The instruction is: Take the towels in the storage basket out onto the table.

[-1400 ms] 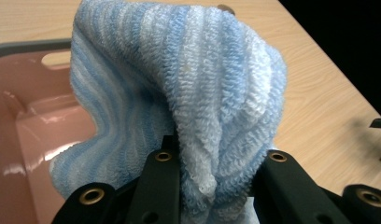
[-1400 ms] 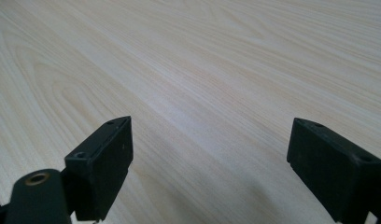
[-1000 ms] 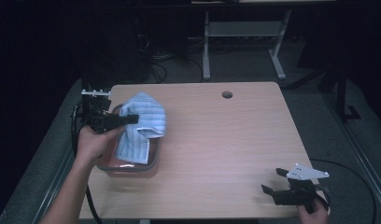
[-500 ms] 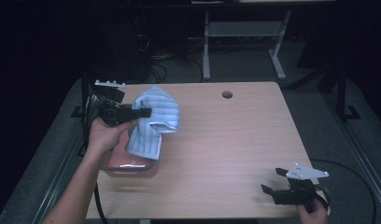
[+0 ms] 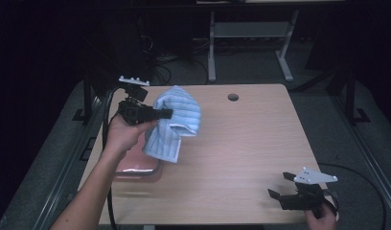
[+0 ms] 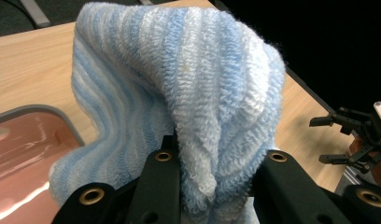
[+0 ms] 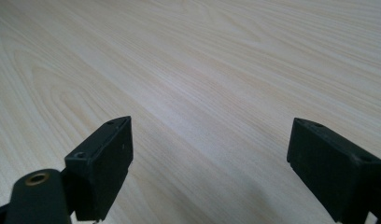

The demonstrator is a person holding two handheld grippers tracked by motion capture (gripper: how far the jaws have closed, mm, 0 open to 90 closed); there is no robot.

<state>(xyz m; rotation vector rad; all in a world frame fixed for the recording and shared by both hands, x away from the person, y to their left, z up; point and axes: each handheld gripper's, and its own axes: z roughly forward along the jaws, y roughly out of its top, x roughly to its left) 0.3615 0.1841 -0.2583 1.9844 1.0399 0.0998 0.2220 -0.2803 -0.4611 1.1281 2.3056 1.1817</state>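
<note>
Left hand-held gripper (image 5: 160,114): raised above the surface's left side, pointing right, jaws clamped on a fold of cloth.
Left forearm: reaches up from the bottom left, hand (image 5: 120,134) wrapped around the grip.
Right hand-held gripper (image 5: 278,187): low at the near right corner, jaws wide apart, apparently just above the surface.

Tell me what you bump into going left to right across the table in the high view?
Left tongs → striped blue towel → round hole in the table → right tongs.
</note>
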